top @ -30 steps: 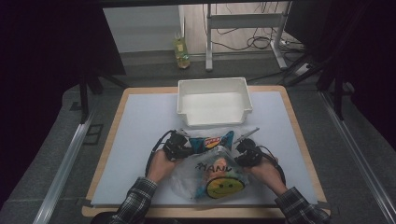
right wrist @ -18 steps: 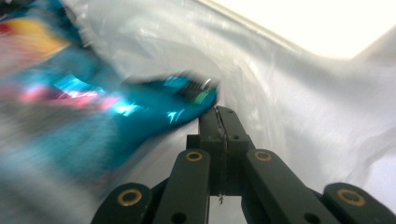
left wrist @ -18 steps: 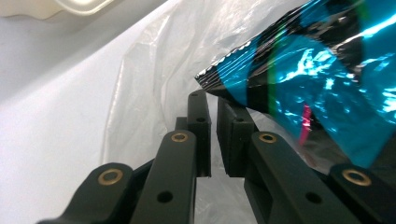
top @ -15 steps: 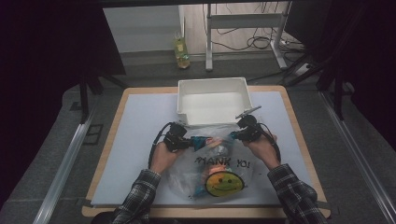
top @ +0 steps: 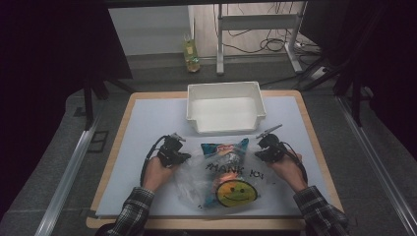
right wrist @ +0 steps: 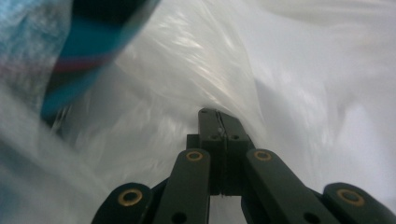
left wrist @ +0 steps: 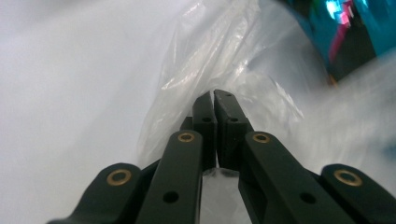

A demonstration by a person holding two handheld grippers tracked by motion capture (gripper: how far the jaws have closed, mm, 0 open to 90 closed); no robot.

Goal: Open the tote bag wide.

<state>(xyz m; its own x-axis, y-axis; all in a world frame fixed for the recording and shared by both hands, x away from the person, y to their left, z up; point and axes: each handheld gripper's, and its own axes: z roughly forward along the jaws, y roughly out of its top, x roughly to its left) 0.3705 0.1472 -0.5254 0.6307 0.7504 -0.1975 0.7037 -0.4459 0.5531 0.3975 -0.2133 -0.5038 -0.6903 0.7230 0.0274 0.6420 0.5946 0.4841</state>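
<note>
Pinching the thin film at each side, the left gripper (top: pixel 181 156) and the right gripper (top: pixel 261 148) hold the clear plastic carrier bag printed with a yellow smiley face (top: pixel 223 178), which lies on the pale blue mat (top: pixel 147 123) near the person's edge of the table, just in front of the white rectangular plastic bin (top: pixel 225 106). In the left gripper view the black jaws are pressed together on a fold of film (left wrist: pixel 205 70), and the right gripper view shows the same, with the jaws clamped tight on crinkled plastic (right wrist: pixel 205 65). A shiny blue snack packet (top: pixel 225 149) sits at the bag's far end, by its mouth. The step in hand looks like spreading or lifting the bag by its two edges; to do it well, both hands should pull apart evenly and rise together, so that the film stays taut without tearing and the packet does not slide out. What else lies inside is hard to make out through the creased plastic, where only an orange patch shows, and the printed lettering is partly folded. Both gripper views are blurred toward the packet, and the person's forearms are cut off at the bottom edge.
</note>
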